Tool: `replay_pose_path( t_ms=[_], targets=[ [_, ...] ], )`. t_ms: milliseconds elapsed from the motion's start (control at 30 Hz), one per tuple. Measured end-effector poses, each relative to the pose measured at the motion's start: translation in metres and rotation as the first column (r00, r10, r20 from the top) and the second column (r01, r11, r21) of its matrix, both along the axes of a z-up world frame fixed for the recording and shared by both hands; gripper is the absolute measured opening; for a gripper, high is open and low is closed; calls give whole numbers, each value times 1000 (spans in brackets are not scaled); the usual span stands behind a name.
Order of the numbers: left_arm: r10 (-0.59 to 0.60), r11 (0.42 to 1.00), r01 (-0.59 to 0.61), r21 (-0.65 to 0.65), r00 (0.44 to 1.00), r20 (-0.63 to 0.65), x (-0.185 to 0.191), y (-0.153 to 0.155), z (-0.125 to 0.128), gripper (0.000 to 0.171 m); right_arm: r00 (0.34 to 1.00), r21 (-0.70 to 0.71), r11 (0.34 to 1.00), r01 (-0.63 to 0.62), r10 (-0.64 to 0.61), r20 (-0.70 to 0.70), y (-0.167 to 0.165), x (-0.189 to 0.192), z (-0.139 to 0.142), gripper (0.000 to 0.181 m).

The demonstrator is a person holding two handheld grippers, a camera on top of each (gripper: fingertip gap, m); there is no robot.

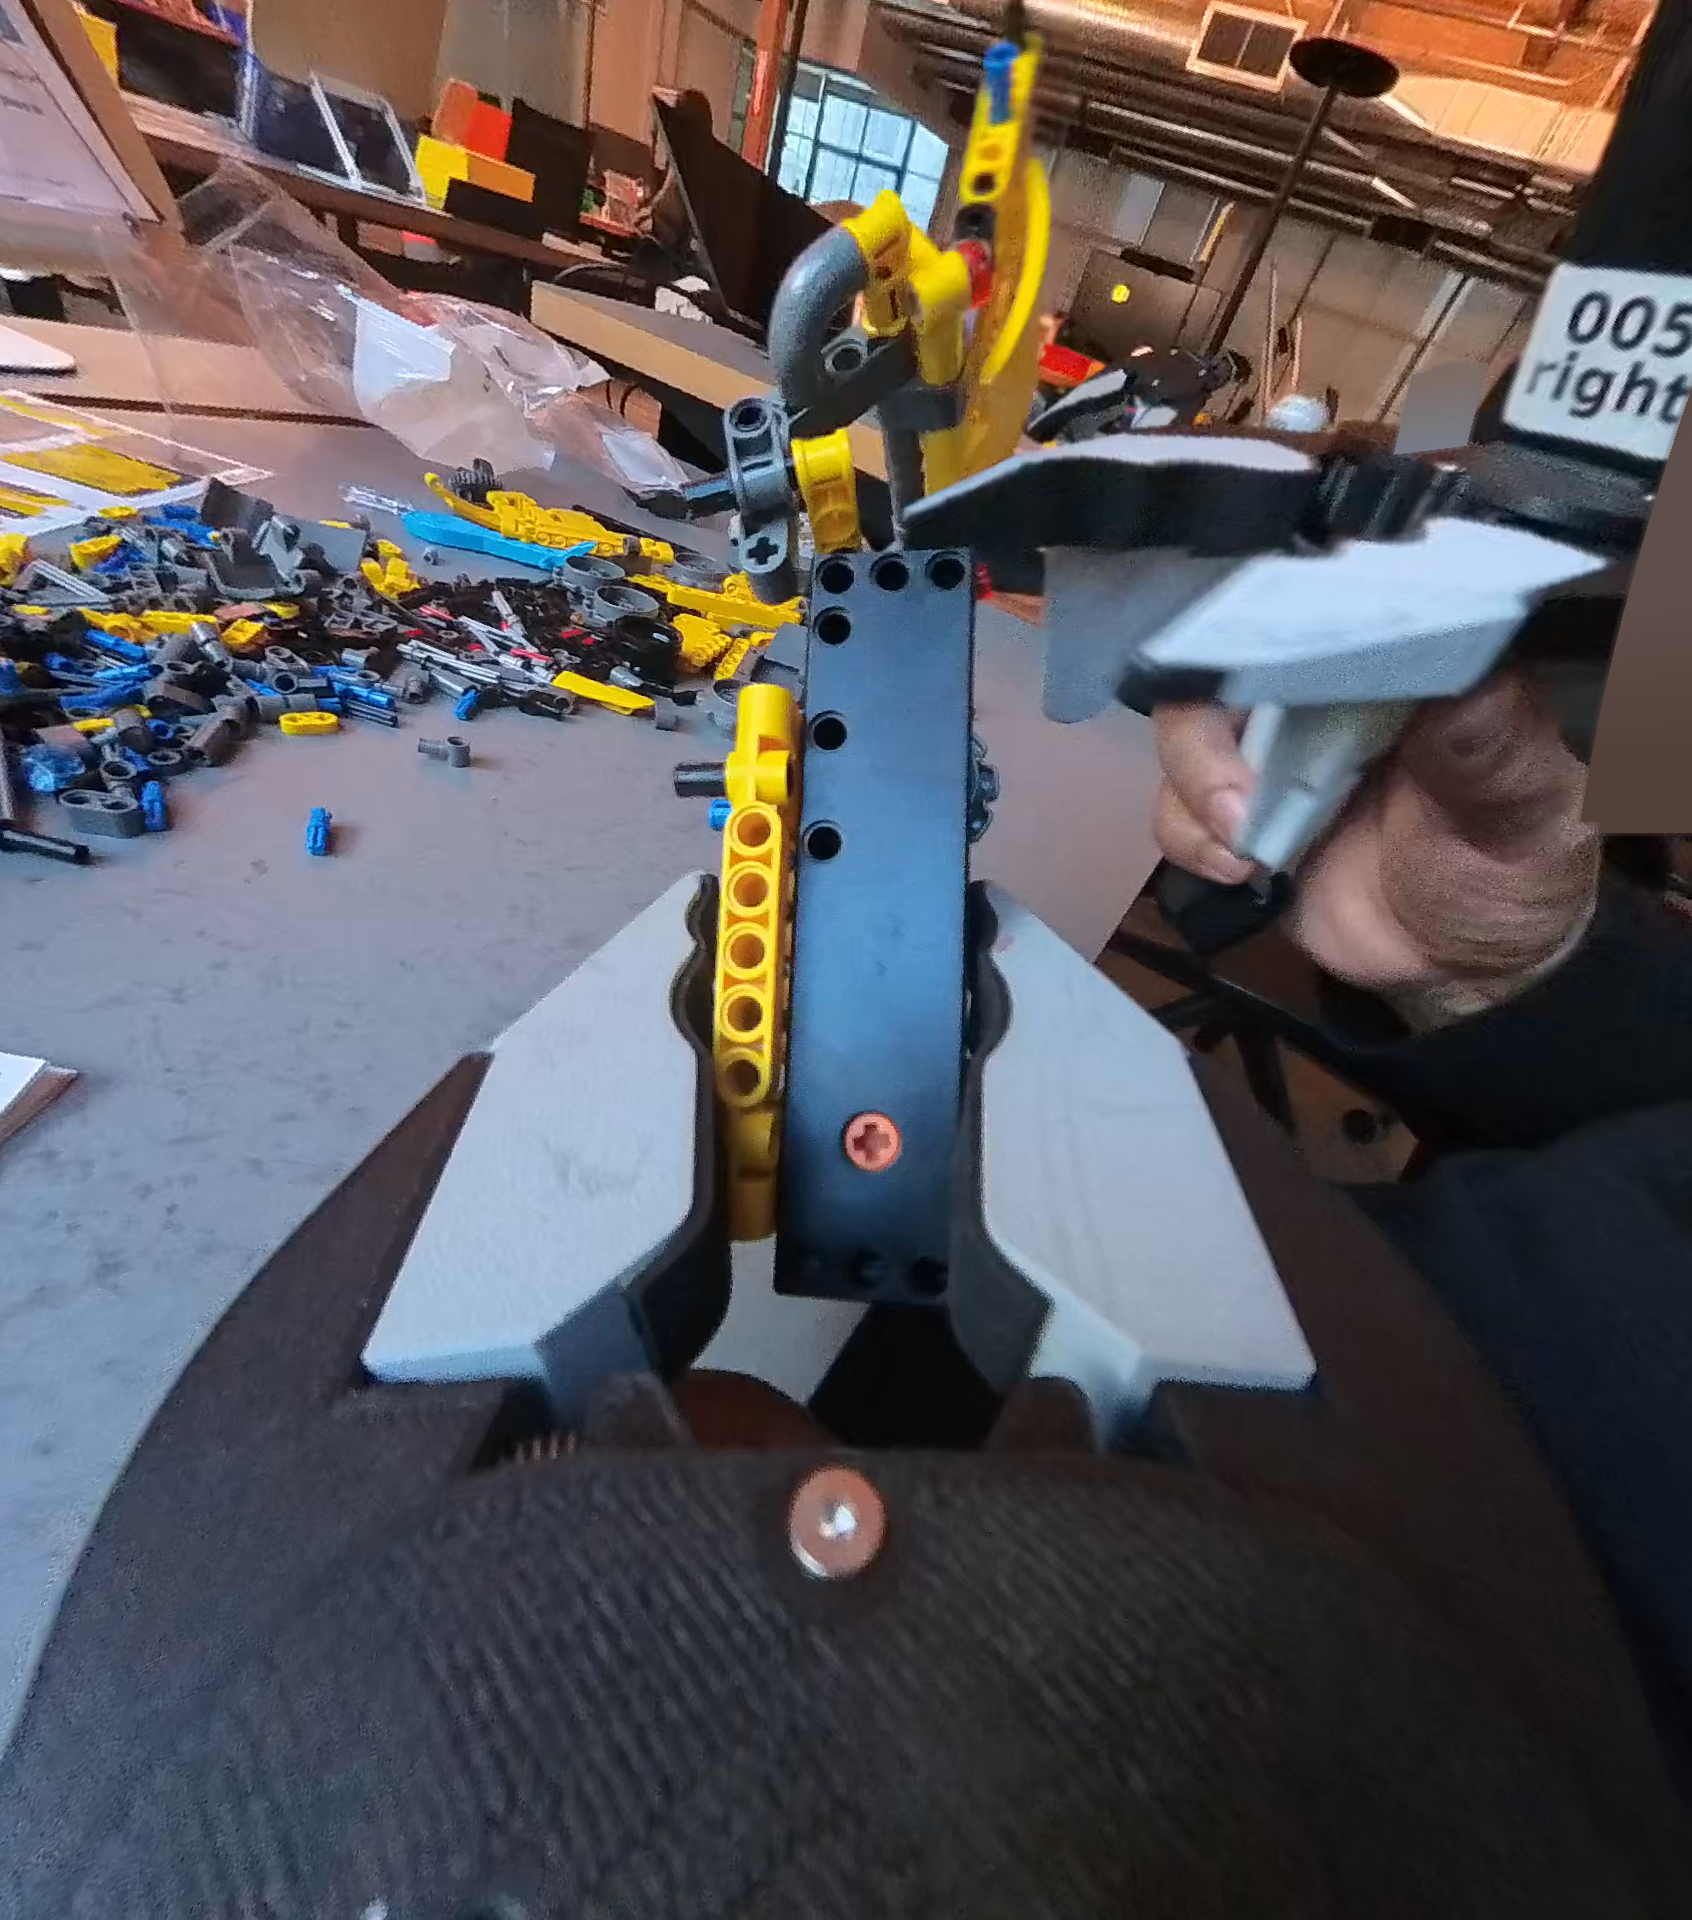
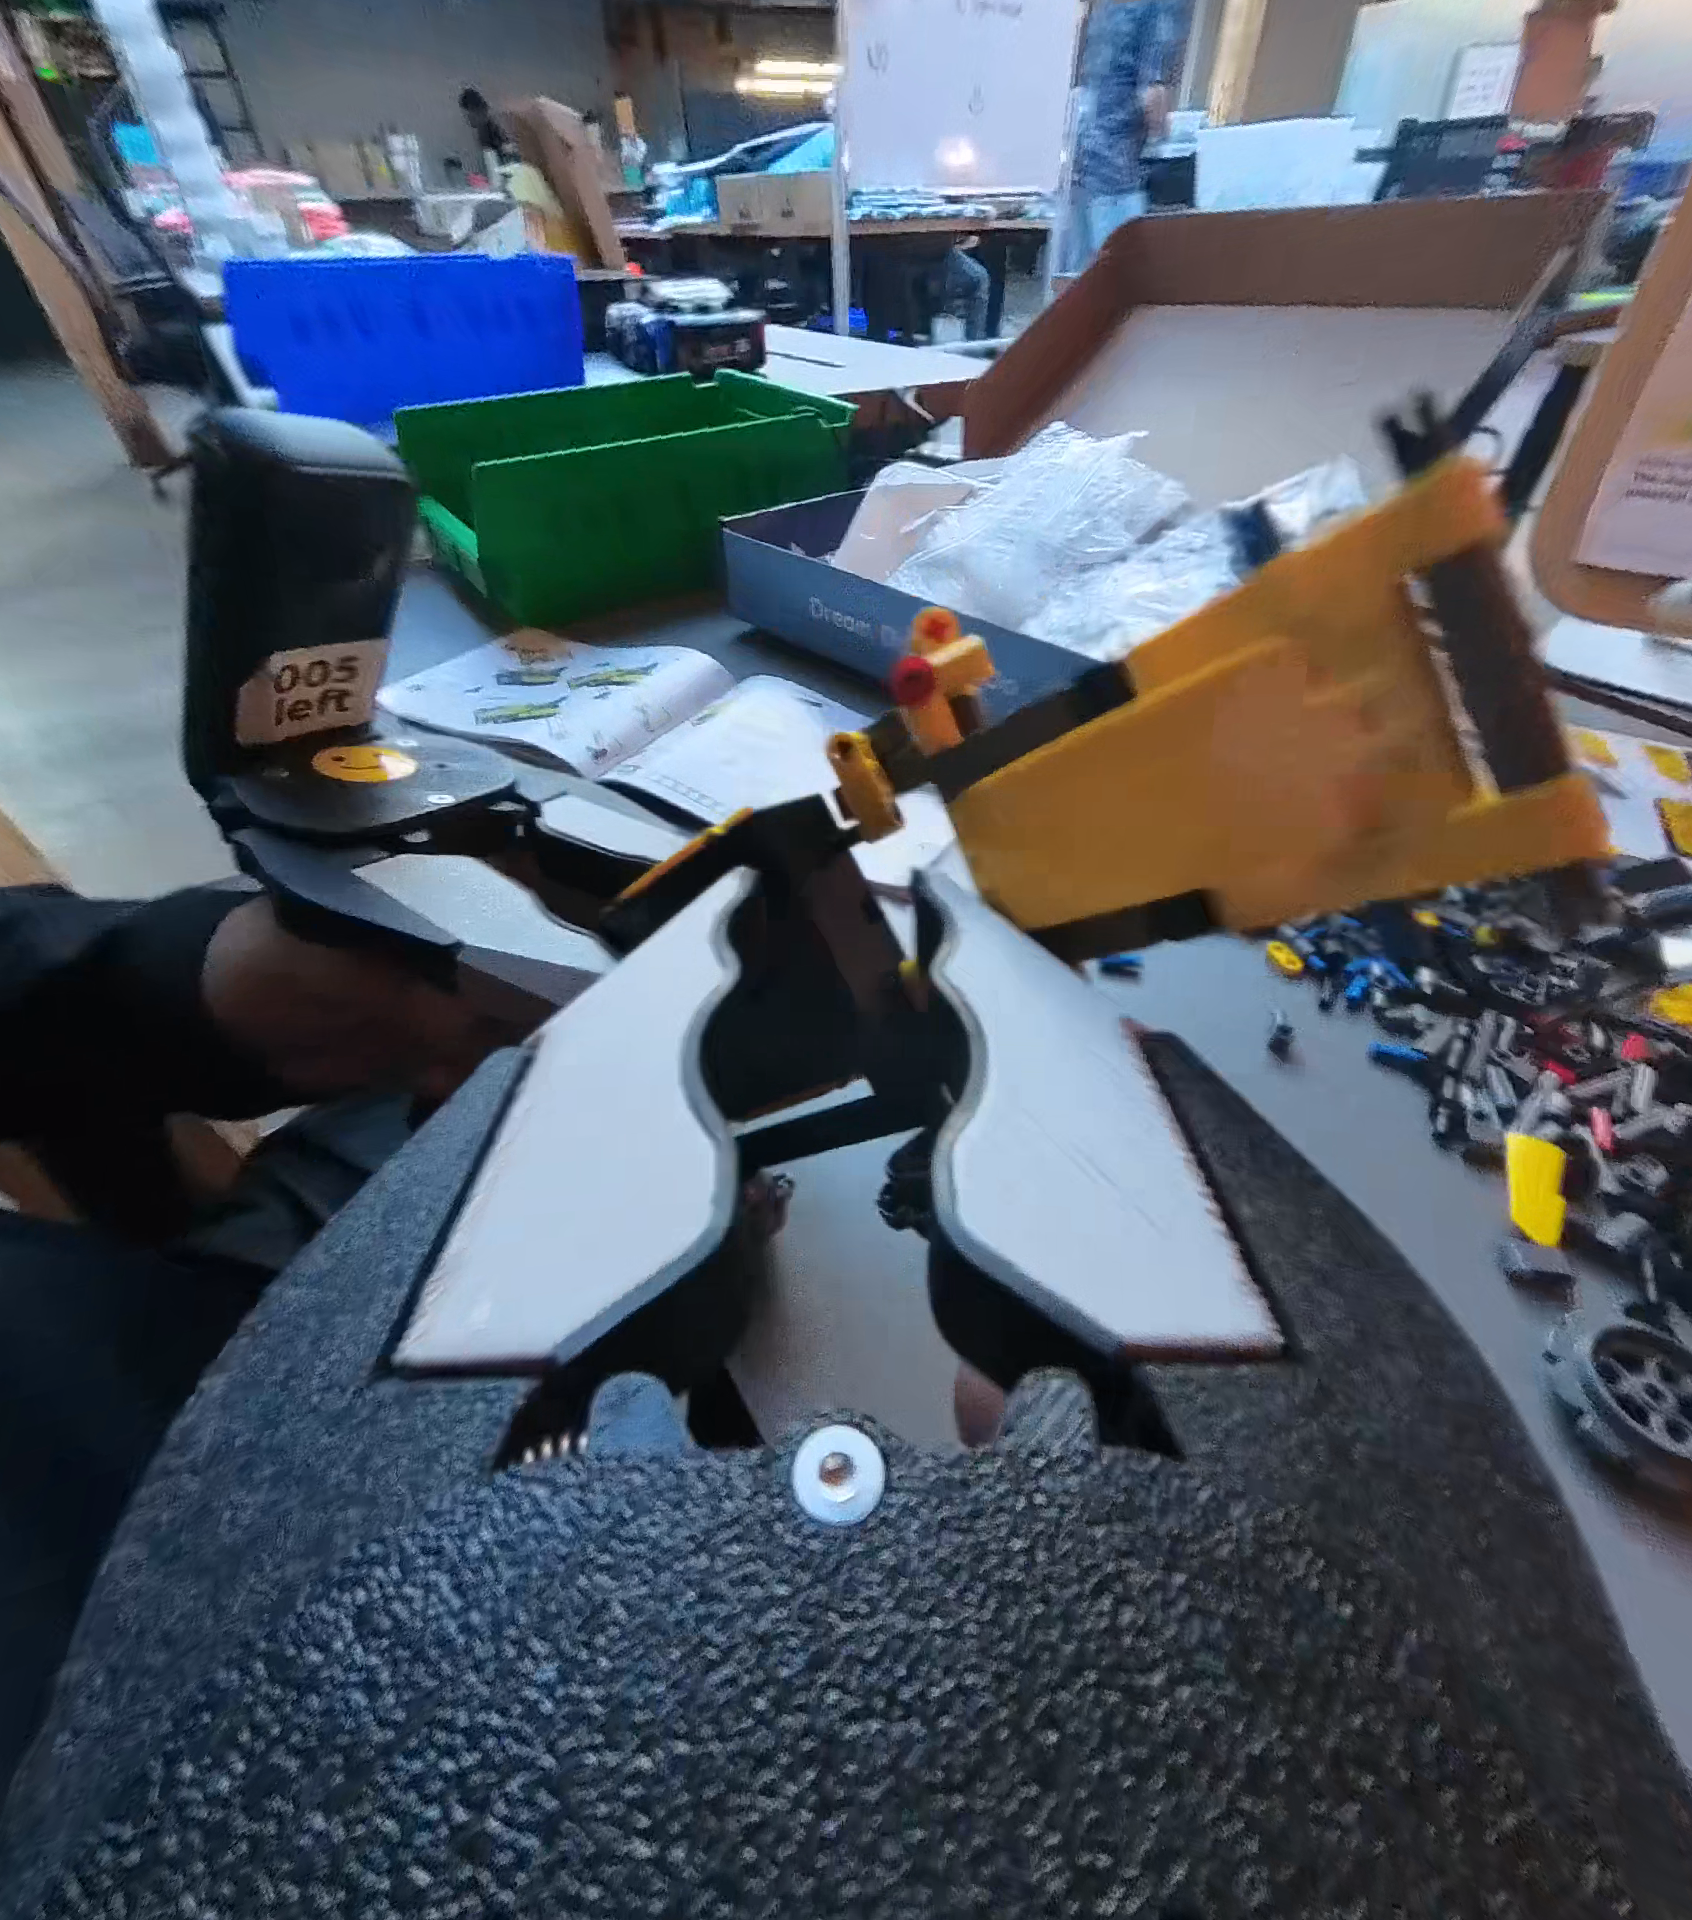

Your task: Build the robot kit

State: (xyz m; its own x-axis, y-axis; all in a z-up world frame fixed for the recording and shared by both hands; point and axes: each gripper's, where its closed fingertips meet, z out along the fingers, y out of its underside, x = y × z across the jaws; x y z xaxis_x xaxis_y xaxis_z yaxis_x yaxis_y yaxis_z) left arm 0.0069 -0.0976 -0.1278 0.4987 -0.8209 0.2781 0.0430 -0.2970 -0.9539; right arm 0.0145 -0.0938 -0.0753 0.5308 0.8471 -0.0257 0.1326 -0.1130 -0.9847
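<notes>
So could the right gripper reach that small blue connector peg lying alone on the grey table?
Probably, yes. The right gripper is open and holds nothing, and the small blue connector peg lies alone on bare grey table. It would have to pass the black-and-yellow brick model clamped in the left gripper.

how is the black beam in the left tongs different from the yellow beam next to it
The black beam is wider and longer, reaching beyond the left tongs; the yellow beam is slim and shorter. The black one has scattered holes along one edge and its ends, plus a copper-coloured pin; the yellow one has a close row of round holes. Both stand upright, side by side, clamped between the tongs' fingers.
</notes>
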Motion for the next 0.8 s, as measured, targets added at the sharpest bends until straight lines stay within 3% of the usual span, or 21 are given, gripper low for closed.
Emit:
replay_pose_path(
  t_ms=[67, 233, 367, 500, 667, 733, 800],
  targets=[
    [-12, 1000, 12, -13, 1000, 8, 3, -3, -1, 44, 997, -12, 997, -82, 82, -7, -10, -10, 1, 56],
    [-12, 999, 13, -33, 1000, 20, 4, -4, -1, 44, 991, 77, 992, -99, 92, 93, -14, -22, -4, 79],
    [-21, 1000, 22, -20, 1000, 19, 5, -5, -1, 44, 974, 180, 984, 6, -46, 220, -4, -24, -12, 72],
    [-31, 999, 32, -13, 999, 15, 5, -6, -1, 44, 969, 182, 983, -10, -36, 244, -3, -30, -17, 81],
    [-61, 996, 62, -59, 998, 17, 10, -9, -4, 43, 947, 289, 956, -47, -49, 316, -8, -31, -14, 75],
    [-82, 995, 77, -61, 994, -71, 17, -13, -20, 43, 925, 379, 922, -81, -72, 373, -10, -35, -14, 63],
    [-55, 998, 51, -47, 994, -98, 17, -10, -23, 43, 917, 381, 919, -103, -61, 395, -11, -41, -18, 44]
  ],
)
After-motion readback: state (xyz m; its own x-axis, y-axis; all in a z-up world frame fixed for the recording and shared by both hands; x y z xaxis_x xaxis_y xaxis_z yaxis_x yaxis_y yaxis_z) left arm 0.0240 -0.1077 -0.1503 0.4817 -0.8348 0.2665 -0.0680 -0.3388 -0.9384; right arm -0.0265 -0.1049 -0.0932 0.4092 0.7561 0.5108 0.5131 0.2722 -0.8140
